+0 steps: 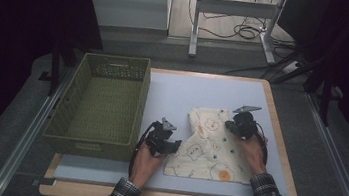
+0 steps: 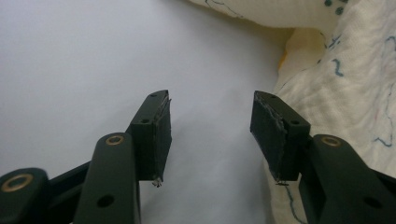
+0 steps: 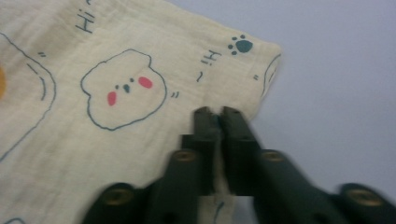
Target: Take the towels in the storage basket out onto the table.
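The right tool point(image 1: 236, 127), seen from the high view, sits on the upper right part of a cream printed cloth point(image 1: 209, 147) that lies rumpled on the pale blue tabletop point(image 1: 183, 94), with the person's right hand point(image 1: 251, 150) behind it. The left tool point(image 1: 161, 139) rests just off the cloth's left edge, held by the left hand point(image 1: 146, 157), and an olive green basket point(image 1: 103, 104) stands along the tabletop's left side, close beside that hand. In the left gripper view, the left tool point(image 2: 210, 128) has its jaws standing partly apart with bare tabletop point(image 2: 93, 60) between them and nothing gripped; the cloth point(image 2: 345, 88) bunches up along the right, and the right-hand jaw seems to brush against it, though I can't be sure from this angle. In the right gripper view, the right tool point(image 3: 217, 116) has its jaws drawn together, pinching a fold of the cloth point(image 3: 121, 93) near its edge, close to the corner with a small paw print. The fabric carries outlined cartoon faces with red cheeks and the word "Hi", and the tabletop point(image 3: 336, 70) shows plain beyond the hem on the right.
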A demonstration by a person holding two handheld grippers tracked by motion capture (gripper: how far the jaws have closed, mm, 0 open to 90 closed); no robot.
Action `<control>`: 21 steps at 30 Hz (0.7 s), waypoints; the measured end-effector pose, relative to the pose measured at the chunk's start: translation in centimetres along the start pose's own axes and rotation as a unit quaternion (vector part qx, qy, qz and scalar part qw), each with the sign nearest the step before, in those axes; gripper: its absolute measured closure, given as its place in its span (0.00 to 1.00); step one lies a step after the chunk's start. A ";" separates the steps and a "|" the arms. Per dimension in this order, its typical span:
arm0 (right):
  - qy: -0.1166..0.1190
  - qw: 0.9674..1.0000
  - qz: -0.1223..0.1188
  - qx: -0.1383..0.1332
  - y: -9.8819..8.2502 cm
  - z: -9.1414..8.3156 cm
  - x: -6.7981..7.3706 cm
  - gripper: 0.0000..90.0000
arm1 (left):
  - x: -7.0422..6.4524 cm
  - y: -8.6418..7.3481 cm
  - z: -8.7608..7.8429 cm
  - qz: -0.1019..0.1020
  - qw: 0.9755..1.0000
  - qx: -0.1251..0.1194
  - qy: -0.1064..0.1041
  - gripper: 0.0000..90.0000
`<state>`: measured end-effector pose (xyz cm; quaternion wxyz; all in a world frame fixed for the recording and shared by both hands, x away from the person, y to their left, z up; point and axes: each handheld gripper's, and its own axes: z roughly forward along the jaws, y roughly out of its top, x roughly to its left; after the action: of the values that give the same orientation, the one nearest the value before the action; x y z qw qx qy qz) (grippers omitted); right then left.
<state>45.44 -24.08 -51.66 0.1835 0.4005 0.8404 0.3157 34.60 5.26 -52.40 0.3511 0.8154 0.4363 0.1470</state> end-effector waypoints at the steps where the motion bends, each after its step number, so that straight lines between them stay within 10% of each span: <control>1: -0.004 1.000 -0.006 0.004 0.0 -0.1 0.1 0.99 | 0.0 0.0 0.0 0.001 1.000 0.000 0.001 0.53; 11: -0.061 0.998 0.007 -0.001 -2.6 -6.2 -4.2 0.98 | 0.2 1.8 0.2 0.011 1.000 -0.006 0.007 0.54; 21: -0.061 0.997 0.041 0.007 -6.1 -8.2 -7.0 0.92 | 0.3 5.9 2.7 0.036 0.999 0.003 -0.005 0.56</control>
<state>41.73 -35.66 -49.36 0.2188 0.4542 0.8127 0.2920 39.85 2.08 -50.21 0.3448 0.8326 0.4051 0.1542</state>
